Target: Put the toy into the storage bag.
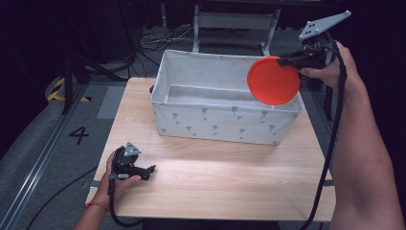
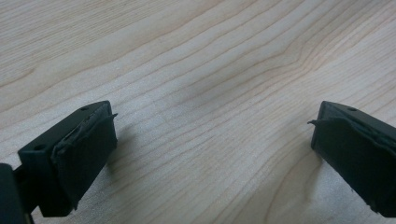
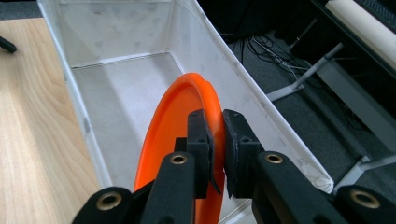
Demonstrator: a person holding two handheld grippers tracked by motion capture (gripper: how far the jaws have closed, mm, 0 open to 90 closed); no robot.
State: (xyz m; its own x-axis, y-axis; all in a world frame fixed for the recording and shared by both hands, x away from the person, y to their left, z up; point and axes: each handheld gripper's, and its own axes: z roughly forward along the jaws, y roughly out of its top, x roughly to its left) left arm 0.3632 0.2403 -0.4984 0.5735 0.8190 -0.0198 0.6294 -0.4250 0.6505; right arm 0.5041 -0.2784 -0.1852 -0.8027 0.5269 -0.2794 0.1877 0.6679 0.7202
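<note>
One orange plate (image 1: 273, 80), tilted on edge, above right end of white fabric bin (image 1: 191, 120). R gripper (image 3: 215, 140) jaws clamped on plate rim. L gripper (image 1: 151, 169) idle on table (image 1: 230, 182) in front of bin, well apart, jaws wide, nothing between. Step, by my read: carrying plate into bin. Next: lower inside bin walls, then release; watch rim doesn't catch bin's right wall.

The high view looks forward and down over the wooden table (image 1: 215, 182) toward the white fabric bin (image 1: 225, 120). The left gripper view sits close above the tabletop (image 2: 210, 70). The right gripper view faces into the bin (image 3: 121, 79), showing both.
</note>
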